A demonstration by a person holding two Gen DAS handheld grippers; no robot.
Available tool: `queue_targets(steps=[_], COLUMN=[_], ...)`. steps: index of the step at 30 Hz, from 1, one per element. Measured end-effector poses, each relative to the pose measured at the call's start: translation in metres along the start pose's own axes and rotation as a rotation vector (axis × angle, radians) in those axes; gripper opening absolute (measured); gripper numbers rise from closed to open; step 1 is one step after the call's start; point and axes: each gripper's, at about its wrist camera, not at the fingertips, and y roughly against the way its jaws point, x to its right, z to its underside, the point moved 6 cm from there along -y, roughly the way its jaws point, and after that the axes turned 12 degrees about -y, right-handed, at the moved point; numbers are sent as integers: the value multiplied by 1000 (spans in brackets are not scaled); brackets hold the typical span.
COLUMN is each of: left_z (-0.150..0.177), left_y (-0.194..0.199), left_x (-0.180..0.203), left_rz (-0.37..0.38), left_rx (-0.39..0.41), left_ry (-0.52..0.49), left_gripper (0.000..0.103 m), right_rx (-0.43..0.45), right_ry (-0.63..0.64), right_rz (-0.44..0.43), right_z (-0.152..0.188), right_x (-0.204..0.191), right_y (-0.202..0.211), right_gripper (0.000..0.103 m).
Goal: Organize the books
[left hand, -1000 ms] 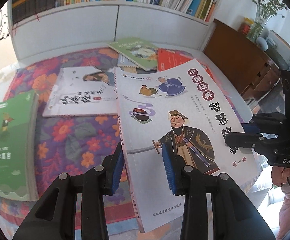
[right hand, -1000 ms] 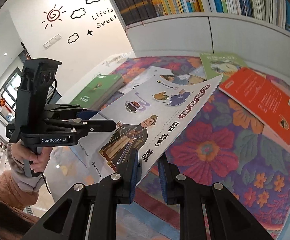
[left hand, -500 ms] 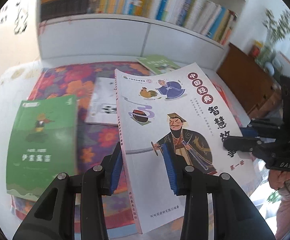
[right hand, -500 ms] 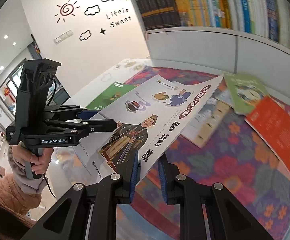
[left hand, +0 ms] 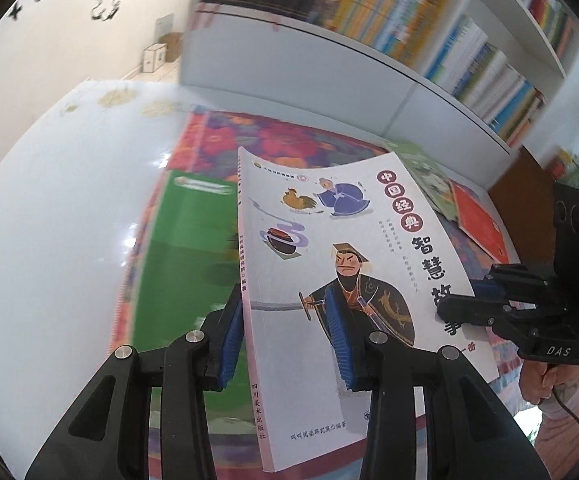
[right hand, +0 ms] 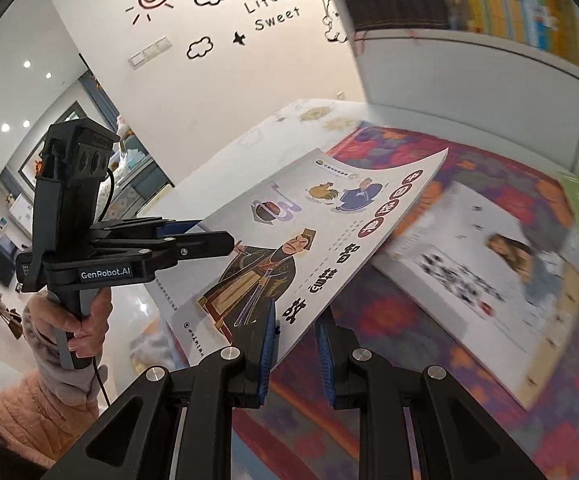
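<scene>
Both pictures are bright, like daytime in a sunny room. The round lens bends everything: straight lines curve near the edges, and the corners go black.

In the left wrist view, the white table (left hand: 49, 240) shines with a big pale glare. The bookshelf (left hand: 369, 12) at the top is smeared and fuzzy. The green book (left hand: 185, 264) is blurry too. The white picture book (left hand: 329, 280) looks sharp and clear.

In the right wrist view, small ceiling lights (right hand: 5, 127) glow in the room far to the left. The flowery cloth (right hand: 409, 320) and the books lying on it are streaky with blur. The wall stickers (right hand: 209, 8) look crisp.
</scene>
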Motion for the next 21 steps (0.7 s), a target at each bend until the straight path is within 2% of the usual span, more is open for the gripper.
queue_targets(steps=[5, 9, 14, 21], left_z=[11, 22, 29, 30], left_y=[-10, -21, -26, -26], left_x=[-33, -50, -55, -51], left_rz=[1, 5, -10, -44], left_rx=[-14, -36, -49, -59], left_ry=[38, 51, 26, -15], left_gripper=[35, 35, 35, 38], right_rx=[-37, -92, -173, -181], right_ry=[-8, -38, -88, -100], right_rz=[-8, 2, 18, 36], right_z=[-9, -2, 9, 5], right_x=[-13, -16, -11, -6], right_y=[-35, -60, -81, -84], right_gripper=[19, 21, 21, 22])
